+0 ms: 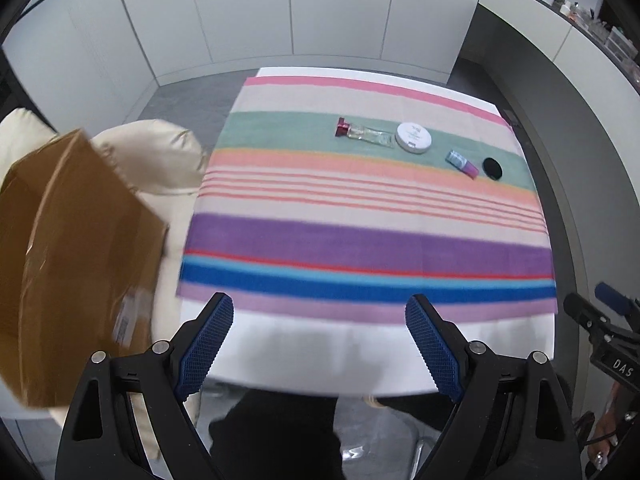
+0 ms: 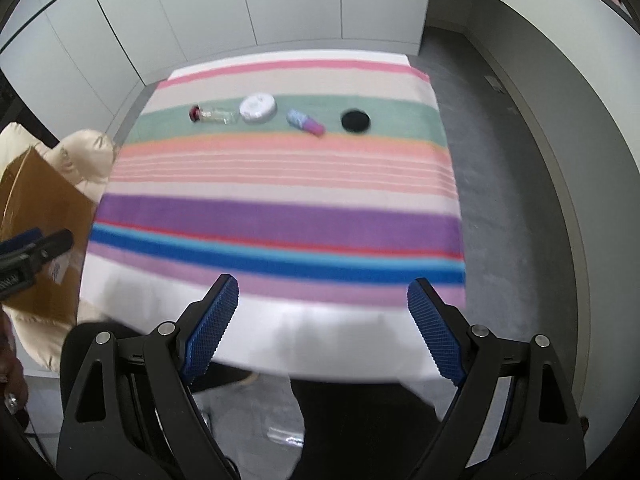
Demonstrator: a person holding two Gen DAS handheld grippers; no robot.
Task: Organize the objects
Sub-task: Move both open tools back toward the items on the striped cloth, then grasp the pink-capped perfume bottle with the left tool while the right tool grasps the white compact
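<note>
While both tongs (image 1: pixel 320 344) (image 2: pixel 323 330) hang spread and empty, well short of the bottle (image 1: pixel 362 133), jar (image 1: pixel 414 137), tube (image 1: pixel 462 163) and disc (image 1: pixel 492 168), pick one and approach squarely.

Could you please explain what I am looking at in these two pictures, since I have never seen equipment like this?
There is no robot arm here: a person holds a two-finger gripper in each hand, each carrying a wide-angle camera looking along its fingers. One picture comes from the left gripper, the other from the right gripper. Both are open and hold nothing. Ahead is a table under a striped cloth. On its green stripe lie, in a row, a clear bottle with a red cap, a white round tin, a small blue and pink tube and a black disc. A cardboard box sits to the left.
</note>
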